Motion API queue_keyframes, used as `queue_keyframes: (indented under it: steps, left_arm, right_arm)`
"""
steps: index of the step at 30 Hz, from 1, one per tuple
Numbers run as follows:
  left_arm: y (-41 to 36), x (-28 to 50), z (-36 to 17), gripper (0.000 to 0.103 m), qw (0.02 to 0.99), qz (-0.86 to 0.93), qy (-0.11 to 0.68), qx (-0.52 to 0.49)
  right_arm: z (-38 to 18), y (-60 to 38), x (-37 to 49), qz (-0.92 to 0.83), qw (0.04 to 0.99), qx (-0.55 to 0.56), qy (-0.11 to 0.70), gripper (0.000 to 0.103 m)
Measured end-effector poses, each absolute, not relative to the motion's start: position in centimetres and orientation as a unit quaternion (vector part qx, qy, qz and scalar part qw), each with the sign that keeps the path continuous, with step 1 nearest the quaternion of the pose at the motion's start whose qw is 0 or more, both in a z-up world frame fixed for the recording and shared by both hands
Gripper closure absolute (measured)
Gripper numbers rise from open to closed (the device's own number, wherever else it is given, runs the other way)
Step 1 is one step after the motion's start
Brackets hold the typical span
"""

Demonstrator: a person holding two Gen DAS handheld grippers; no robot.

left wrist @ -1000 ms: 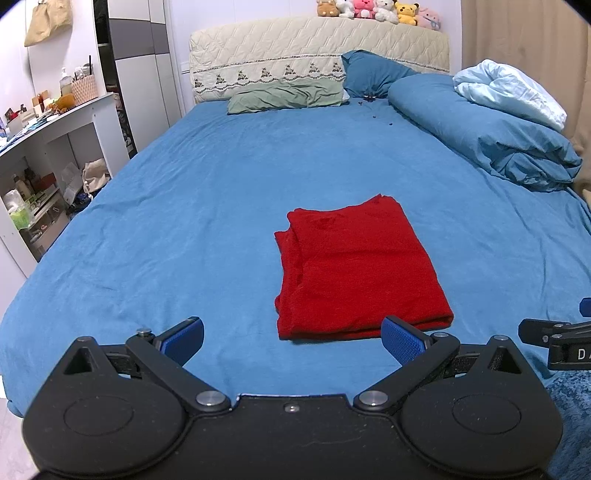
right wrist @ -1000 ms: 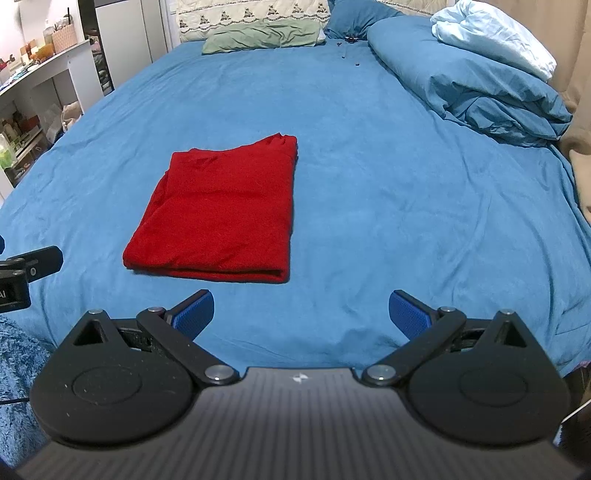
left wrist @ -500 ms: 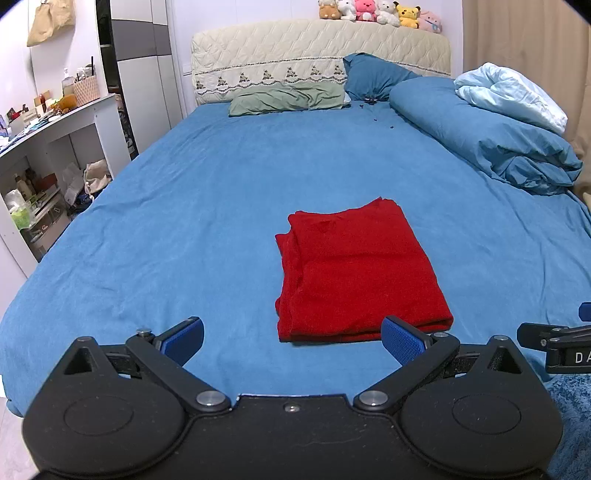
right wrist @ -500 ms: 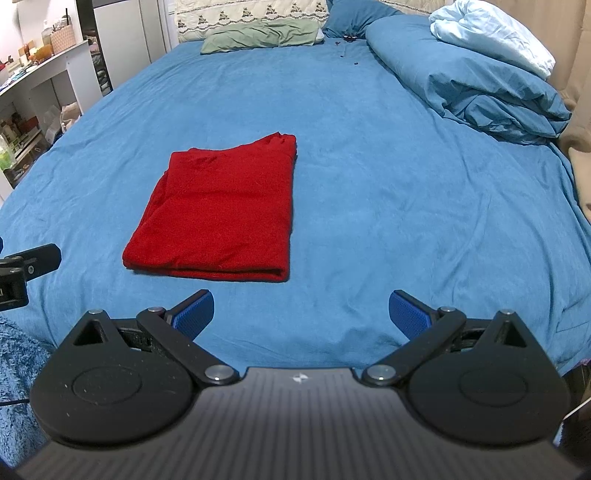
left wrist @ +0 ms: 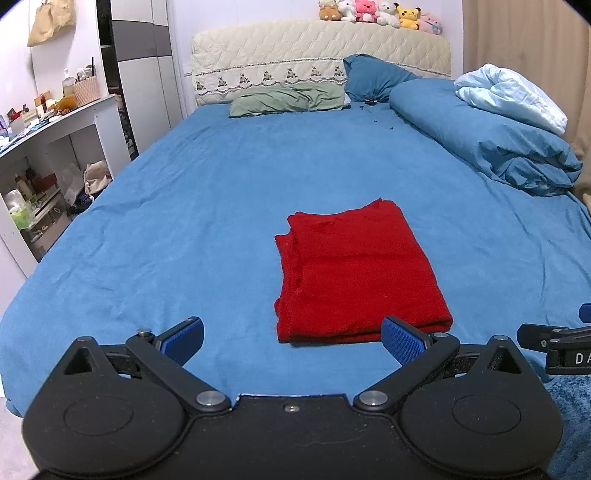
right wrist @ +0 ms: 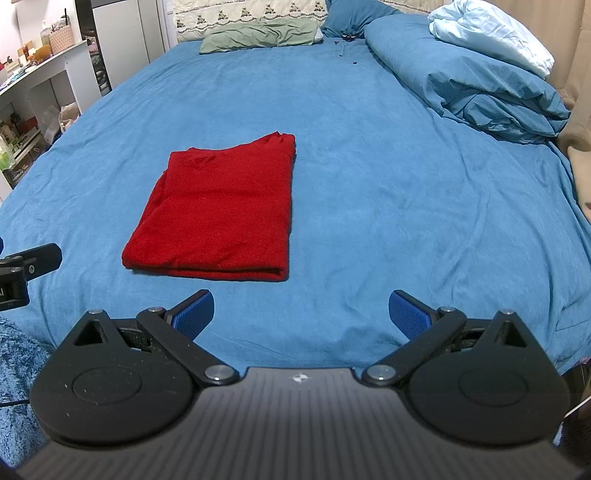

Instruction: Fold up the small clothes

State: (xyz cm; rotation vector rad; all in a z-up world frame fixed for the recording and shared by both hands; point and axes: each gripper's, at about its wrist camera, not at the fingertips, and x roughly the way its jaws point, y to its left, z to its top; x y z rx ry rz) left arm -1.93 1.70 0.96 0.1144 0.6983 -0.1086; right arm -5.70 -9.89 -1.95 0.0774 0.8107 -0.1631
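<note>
Red garment [left wrist: 360, 273], folded into a neat rectangle, lies flat on the blue bedsheet [left wrist: 184, 206] near the foot of the bed, its layered edges showing along the left side in the left wrist view. The left gripper [left wrist: 291, 338] hangs above the sheet just short of the garment's near edge, its blue-padded fingers [left wrist: 183, 338] spread wide with nothing between them. The right gripper [right wrist: 301, 314] is likewise wide apart and empty, off to the garment's right and near the bed's foot, touching nothing; its tip shows at the right edge of the left wrist view. At the head of the bed, a green pillow [left wrist: 288, 100] and a dark blue pillow [left wrist: 373, 75] rest against the quilted cream headboard [left wrist: 317, 48], which carries a row of plush toys [left wrist: 380, 11]. A bunched blue duvet [left wrist: 491, 144] with a pale blue blanket [left wrist: 513, 96] on top lies along the right side. White shelving [left wrist: 55, 147] stands left of the bed.
</note>
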Motion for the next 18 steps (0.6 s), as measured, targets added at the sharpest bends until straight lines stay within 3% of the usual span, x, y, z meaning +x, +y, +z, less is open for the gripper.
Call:
queue_keyframes:
  steps: [18]
  left_arm:
    - [1.86, -2.30, 1.06, 0.000, 0.939, -0.057, 0.335, 0.054]
  right_arm:
    - [-1.88, -9.01, -5.77, -0.082, 0.915, 0.040, 0.393, 0.000]
